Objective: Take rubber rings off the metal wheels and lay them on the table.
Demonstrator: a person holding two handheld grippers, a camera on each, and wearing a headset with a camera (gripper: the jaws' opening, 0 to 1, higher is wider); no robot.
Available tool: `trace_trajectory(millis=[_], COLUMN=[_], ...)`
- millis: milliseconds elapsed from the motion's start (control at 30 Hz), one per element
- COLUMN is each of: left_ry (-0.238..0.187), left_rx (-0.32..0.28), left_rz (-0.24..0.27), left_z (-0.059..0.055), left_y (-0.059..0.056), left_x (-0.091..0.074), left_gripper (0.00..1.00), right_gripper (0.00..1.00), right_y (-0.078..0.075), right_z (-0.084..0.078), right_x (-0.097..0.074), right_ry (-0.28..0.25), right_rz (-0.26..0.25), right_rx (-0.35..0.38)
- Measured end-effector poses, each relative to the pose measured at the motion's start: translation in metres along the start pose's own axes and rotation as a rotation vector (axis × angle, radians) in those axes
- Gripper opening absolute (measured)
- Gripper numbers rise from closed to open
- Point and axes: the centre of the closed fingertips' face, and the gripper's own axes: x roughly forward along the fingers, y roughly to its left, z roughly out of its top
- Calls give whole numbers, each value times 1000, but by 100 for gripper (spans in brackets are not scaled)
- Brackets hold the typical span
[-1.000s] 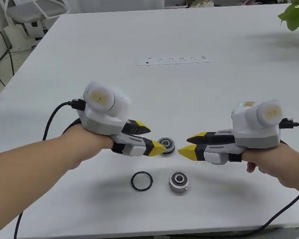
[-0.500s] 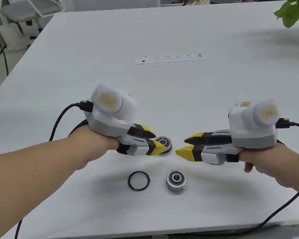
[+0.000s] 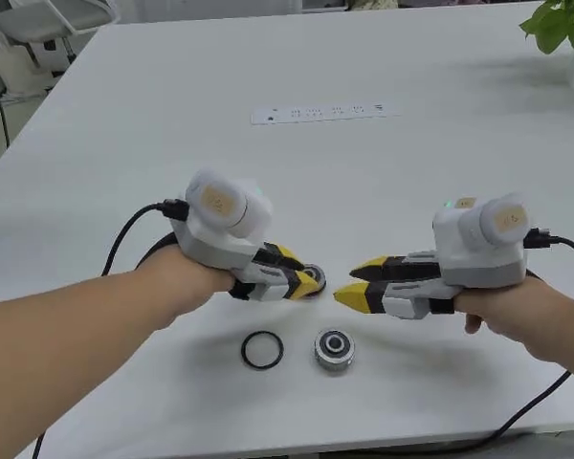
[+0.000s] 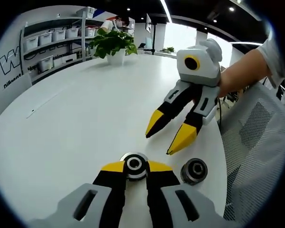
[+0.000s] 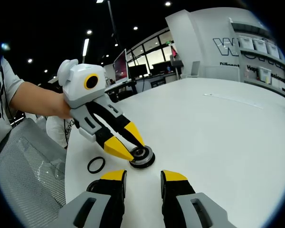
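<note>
In my head view the wheel (image 3: 316, 277) I'm working on is mostly hidden behind my left gripper (image 3: 302, 273), and I honestly can't tell if its rubber ring is on it. The left gripper's jaws are pinched narrow on that wheel, which sits flat on the table (image 3: 411, 153). My right gripper (image 5: 144, 176) hovers just beside it, jaws apart and empty, tips pointing at it. Nearer me lie a loose ring (image 3: 262, 350) and a second wheel (image 3: 335, 348), side by side, not touching.

— What sits ahead of the right gripper (image 5: 143, 176)?
— Its jaws stand apart. Beyond them the left gripper (image 5: 134, 149) seems to pinch a metal wheel (image 5: 146, 159) on the white tabletop (image 5: 209, 128); a rubber ring (image 5: 96, 165) lies loose beside it.
</note>
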Motion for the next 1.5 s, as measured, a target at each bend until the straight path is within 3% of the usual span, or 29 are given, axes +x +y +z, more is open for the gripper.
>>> trace_trajectory(millis=[67, 1000, 1500], left_ry=[5, -17, -26], left_rx=[32, 1, -1], left_rz=[8, 40, 44], left_z=[0, 1, 1], left_y=[1, 4, 4], left_x=[1, 2, 1], left_gripper=[10, 7, 7], right_gripper=[26, 26, 23], right_y=[0, 6, 5], right_z=[1, 1, 2], right_x=[1, 35, 36], right_ry=[0, 56, 44], right_rz=[1, 16, -7], right_rx=[-1, -114, -144])
